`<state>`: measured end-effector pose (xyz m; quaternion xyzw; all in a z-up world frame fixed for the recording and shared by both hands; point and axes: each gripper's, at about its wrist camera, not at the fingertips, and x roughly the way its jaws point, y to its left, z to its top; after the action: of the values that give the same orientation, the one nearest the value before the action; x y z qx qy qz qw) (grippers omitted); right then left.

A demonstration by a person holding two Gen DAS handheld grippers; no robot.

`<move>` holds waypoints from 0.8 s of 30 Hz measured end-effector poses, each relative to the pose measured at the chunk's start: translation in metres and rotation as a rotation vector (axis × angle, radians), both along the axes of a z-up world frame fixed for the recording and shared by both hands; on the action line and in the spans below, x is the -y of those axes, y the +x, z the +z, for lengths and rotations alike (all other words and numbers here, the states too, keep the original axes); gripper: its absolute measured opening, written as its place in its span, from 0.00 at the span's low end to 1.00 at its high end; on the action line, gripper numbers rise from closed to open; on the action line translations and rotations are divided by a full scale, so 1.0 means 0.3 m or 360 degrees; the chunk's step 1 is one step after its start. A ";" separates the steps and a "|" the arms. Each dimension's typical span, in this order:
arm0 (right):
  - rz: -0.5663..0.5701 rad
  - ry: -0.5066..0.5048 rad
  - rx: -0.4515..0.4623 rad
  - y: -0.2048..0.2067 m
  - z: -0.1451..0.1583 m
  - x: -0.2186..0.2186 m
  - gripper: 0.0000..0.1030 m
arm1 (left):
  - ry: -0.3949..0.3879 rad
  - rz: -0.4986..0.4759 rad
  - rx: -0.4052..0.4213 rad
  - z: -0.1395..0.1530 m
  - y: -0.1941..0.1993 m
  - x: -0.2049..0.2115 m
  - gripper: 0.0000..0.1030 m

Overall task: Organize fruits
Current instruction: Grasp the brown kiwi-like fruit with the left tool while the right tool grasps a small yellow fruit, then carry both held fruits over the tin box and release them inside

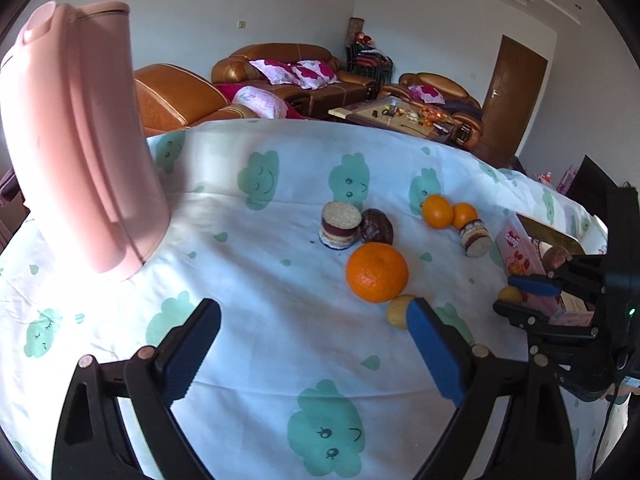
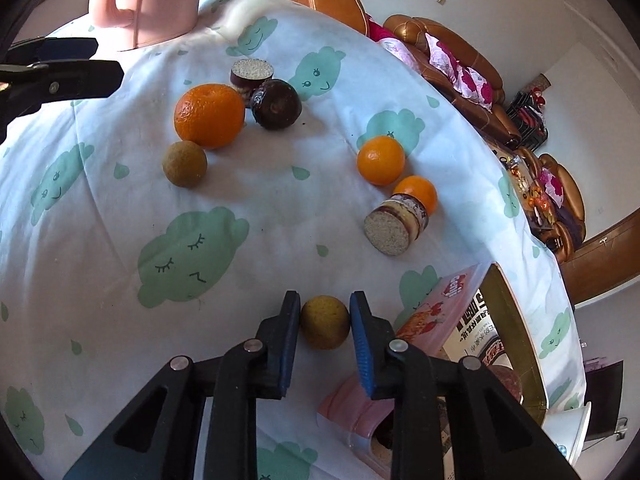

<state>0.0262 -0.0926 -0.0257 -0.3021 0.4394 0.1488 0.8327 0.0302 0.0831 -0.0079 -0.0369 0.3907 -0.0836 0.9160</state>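
My right gripper (image 2: pixel 326 310) is shut on a small yellow-brown round fruit (image 2: pixel 325 322) that rests on the cloud-print cloth; both blue pads press its sides. In the left wrist view this gripper (image 1: pixel 507 293) shows at the right edge with the fruit (image 1: pixel 510 294) between its fingers. My left gripper (image 1: pixel 313 314) stands open above bare cloth, holding nothing. A second small yellow-brown fruit (image 1: pixel 396 312) lies just beside its right finger, in front of a large orange (image 1: pixel 377 272). Two smaller oranges (image 1: pixel 438 211) sit together farther back.
A dark brown round fruit (image 2: pixel 276 104) and two layered cake rounds (image 2: pixel 394 228) lie among the oranges. A pink jug (image 1: pixel 80 140) stands at the back left. A pink box (image 2: pixel 436 312) and a gold-rimmed tray (image 2: pixel 516 320) lie right of my right gripper, near the table edge.
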 end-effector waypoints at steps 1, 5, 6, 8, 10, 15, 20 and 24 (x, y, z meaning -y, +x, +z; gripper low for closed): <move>-0.0031 0.0108 0.0036 -0.016 0.026 0.018 0.26 | -0.0005 -0.0029 0.0001 -0.002 -0.002 0.016 0.91; -0.0174 0.0476 0.0289 -0.115 0.112 0.099 0.26 | -0.0028 -0.0128 -0.0031 -0.028 0.009 0.090 0.85; -0.0199 0.0526 0.0357 -0.143 0.123 0.109 0.26 | -0.0035 -0.0150 -0.0057 -0.040 0.017 0.110 0.82; -0.0254 0.0627 0.0438 -0.182 0.136 0.134 0.26 | -0.0024 -0.0176 -0.0102 -0.069 0.032 0.149 0.72; -0.0319 0.0725 0.0492 -0.195 0.143 0.165 0.26 | 0.0026 -0.0173 -0.0124 -0.091 0.054 0.189 0.66; -0.0415 0.0827 0.0539 -0.165 0.152 0.213 0.26 | 0.0115 -0.0103 -0.0159 -0.127 0.108 0.243 0.57; -0.0500 0.0942 0.0519 -0.159 0.159 0.293 0.26 | 0.0104 -0.0081 -0.0144 -0.122 0.109 0.241 0.36; -0.0566 0.1045 0.0512 -0.161 0.160 0.353 0.26 | -0.0095 -0.0048 -0.0060 -0.096 0.077 0.173 0.30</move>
<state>-0.0221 -0.1984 0.0224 0.0411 0.2782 0.0857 0.9558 0.0533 0.0312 -0.0369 -0.0599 0.4059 -0.1083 0.9055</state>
